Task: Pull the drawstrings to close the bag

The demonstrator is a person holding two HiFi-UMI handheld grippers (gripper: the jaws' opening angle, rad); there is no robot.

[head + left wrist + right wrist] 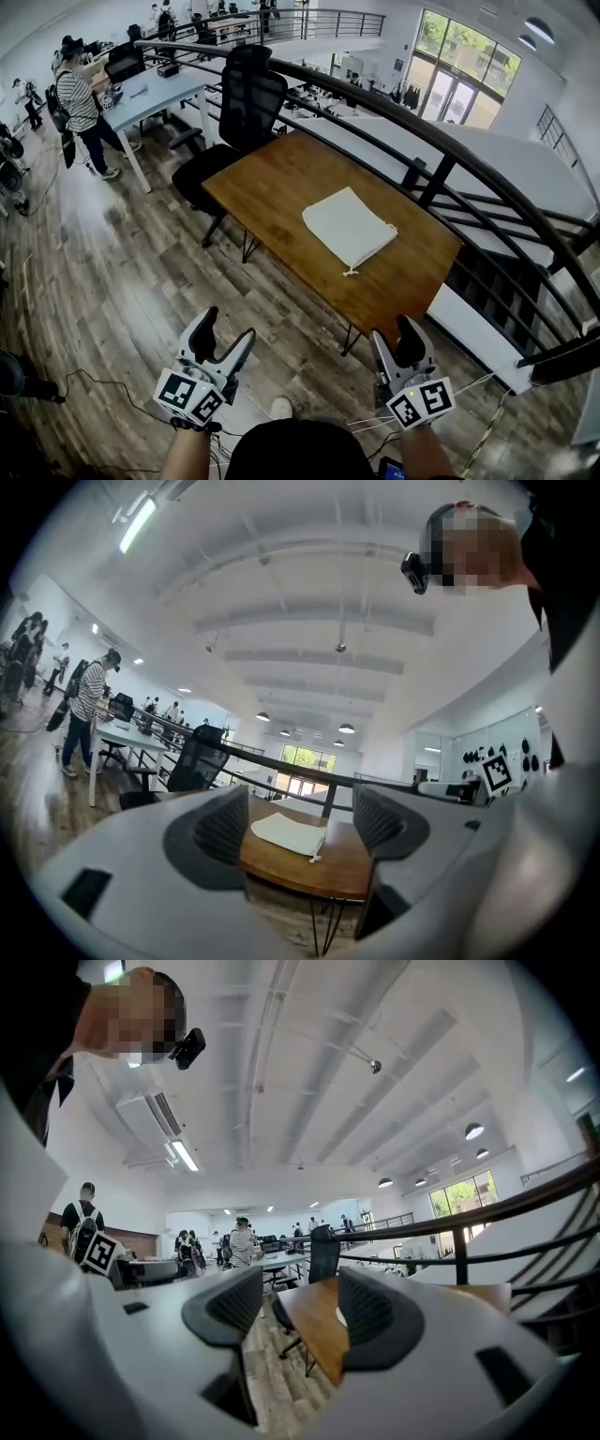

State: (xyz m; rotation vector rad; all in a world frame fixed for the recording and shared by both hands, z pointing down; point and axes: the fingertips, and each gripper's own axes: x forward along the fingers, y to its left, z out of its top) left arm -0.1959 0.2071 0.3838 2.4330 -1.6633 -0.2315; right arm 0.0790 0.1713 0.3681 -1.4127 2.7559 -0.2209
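We held our left claw [230,326] and right claw [394,330] over open wood floor [112,272], both spread and empty, short of the tabletop's [272,187] near edge. The white bag [349,228] lay flat mid-tabletop, a dark railing [450,155] curving just behind.

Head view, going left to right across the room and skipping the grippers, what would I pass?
Striped-shirt person → desk → chair → bag → windows. The table is left out because it spans both the chair and the bag.
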